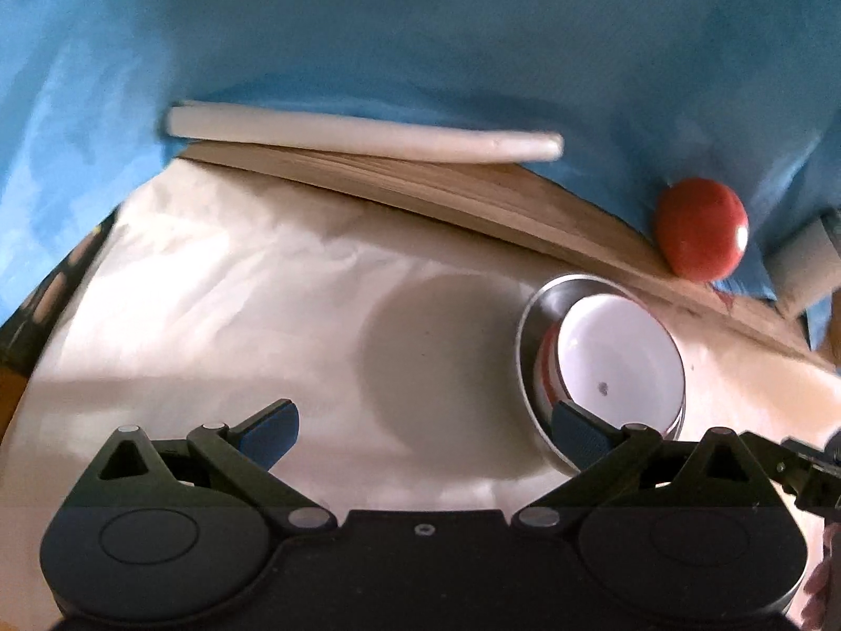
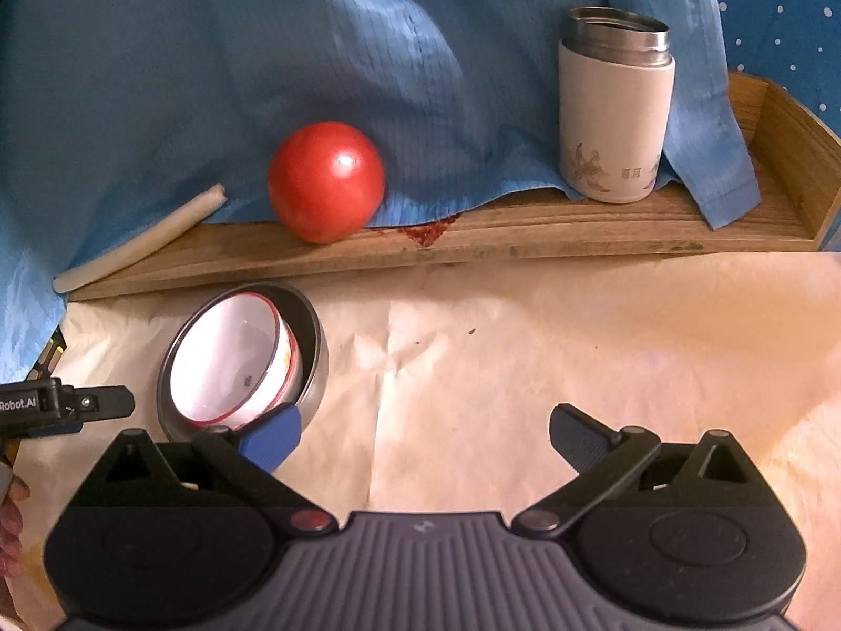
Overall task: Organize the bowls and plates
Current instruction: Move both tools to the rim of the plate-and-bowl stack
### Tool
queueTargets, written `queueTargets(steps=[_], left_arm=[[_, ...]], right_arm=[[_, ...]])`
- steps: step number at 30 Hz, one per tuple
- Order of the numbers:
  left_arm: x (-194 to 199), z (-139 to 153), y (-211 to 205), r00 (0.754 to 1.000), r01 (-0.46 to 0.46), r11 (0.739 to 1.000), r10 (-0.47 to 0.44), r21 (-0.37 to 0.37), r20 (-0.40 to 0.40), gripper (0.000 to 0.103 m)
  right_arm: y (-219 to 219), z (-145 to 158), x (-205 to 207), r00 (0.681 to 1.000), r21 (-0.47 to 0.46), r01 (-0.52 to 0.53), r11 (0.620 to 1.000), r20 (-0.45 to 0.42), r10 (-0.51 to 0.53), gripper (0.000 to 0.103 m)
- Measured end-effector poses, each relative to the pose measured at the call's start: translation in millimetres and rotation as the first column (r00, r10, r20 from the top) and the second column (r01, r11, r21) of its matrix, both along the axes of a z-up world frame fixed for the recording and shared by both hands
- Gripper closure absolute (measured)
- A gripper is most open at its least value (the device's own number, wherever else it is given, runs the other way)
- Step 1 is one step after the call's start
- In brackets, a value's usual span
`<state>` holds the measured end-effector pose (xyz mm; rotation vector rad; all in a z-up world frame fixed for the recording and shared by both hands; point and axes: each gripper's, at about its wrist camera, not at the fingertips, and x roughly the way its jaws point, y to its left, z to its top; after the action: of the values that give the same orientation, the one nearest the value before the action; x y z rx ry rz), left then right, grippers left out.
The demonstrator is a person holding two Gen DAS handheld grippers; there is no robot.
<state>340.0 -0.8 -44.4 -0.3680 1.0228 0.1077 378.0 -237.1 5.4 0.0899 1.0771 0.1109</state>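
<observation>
Ahead, a wide stretch of creased cream cloth (image 2: 499,347) is seen between both tools and the low wooden tray (image 2: 473,231) that bounds the far side, its raised lip running left to right and its right end turned up into a wall. On that cloth, close to the tray's near edge, a round steel bowl (image 2: 315,363) is set, and a white bowl (image 2: 231,363) with a red-trimmed rim is nested inside it, tilted so that its mouth is turned up and toward the cameras; no long axis is offered by either round shape. The left gripper (image 1: 423,434) is held released, jaws spread wide, with its right blue pad just in front of the steel bowl's rim; contact cannot be judged from the blurred left wrist view. The right gripper (image 2: 426,439) is likewise spread and empty, its left pad near the bowls and bare cloth between its fingers. On the tray, a glossy red ball (image 2: 326,181), a pale rod (image 2: 142,239) lying slantwise, and an upright cream flask (image 2: 615,121) with a steel neck are seen against draped blue fabric (image 2: 263,52).
</observation>
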Motion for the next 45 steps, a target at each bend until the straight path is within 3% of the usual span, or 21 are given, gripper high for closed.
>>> queueTargets(steps=[4, 20, 36, 45], left_arm=[[8.6, -3.2, -0.8, 0.998, 0.066, 0.998, -0.066, 0.008, -0.014, 0.001], [46.8, -9.7, 5.7, 0.989, 0.146, 0.989, -0.147, -0.037, -0.034, 0.001], [65.3, -17.2, 12.7, 0.983, 0.155, 0.987, -0.158, -0.033, -0.096, 0.001], [77.1, -23.7, 10.8, 0.976, 0.151, 0.988, -0.149, 0.006, -0.158, 0.001]], right_arm=[[1.8, -3.6, -1.7, 1.000, -0.002, -0.017, 1.000, -0.018, 0.017, 0.000], [15.1, -15.1, 14.0, 0.995, -0.046, -0.084, 0.995, -0.065, 0.081, 0.000], [31.3, -27.8, 34.4, 0.988, -0.039, -0.114, 0.993, -0.106, 0.109, 0.000], [40.4, -34.1, 46.2, 0.984, -0.066, -0.127, 0.990, -0.132, 0.117, 0.000]])
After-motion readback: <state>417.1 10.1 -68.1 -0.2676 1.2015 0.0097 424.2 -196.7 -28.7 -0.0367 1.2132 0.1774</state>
